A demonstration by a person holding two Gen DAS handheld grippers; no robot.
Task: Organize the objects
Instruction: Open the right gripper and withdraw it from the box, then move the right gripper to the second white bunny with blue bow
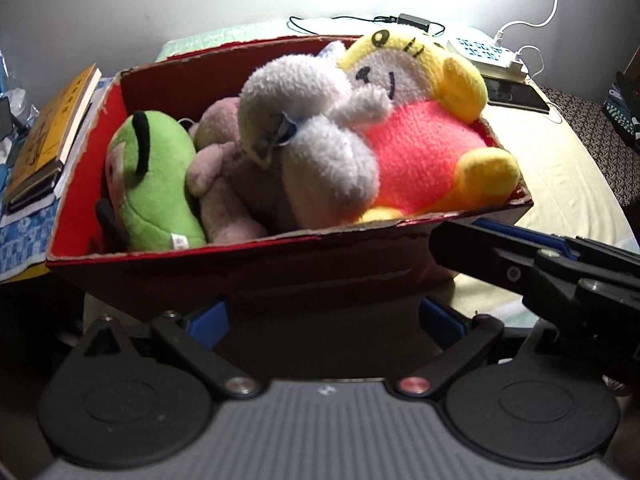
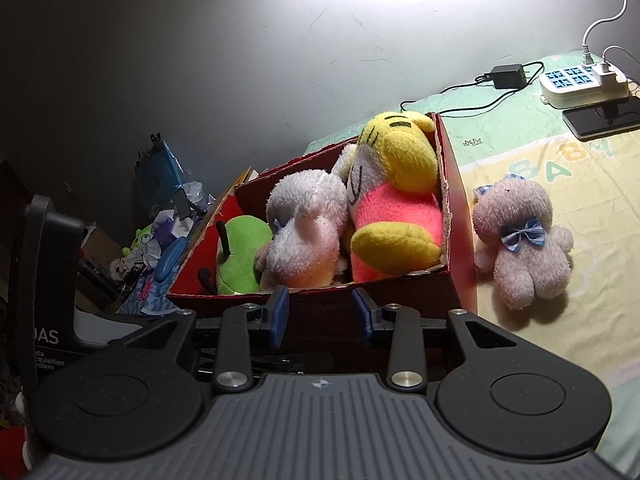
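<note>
Red box nearest, packed with plush toys, another plush beside it

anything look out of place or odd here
One pale pink plush with a blue bow lies on the blanket just outside the red box's right wall, while the other plush toys are piled inside. The yellow and pink plush pokes above the rim. The box's cut edges look ragged.

Red cardboard box packed full with plush toys; no room inside. Open bedsheet at 3 o'clock, bar one pink teddy. Books and clutter block 9 o'clock.
</note>
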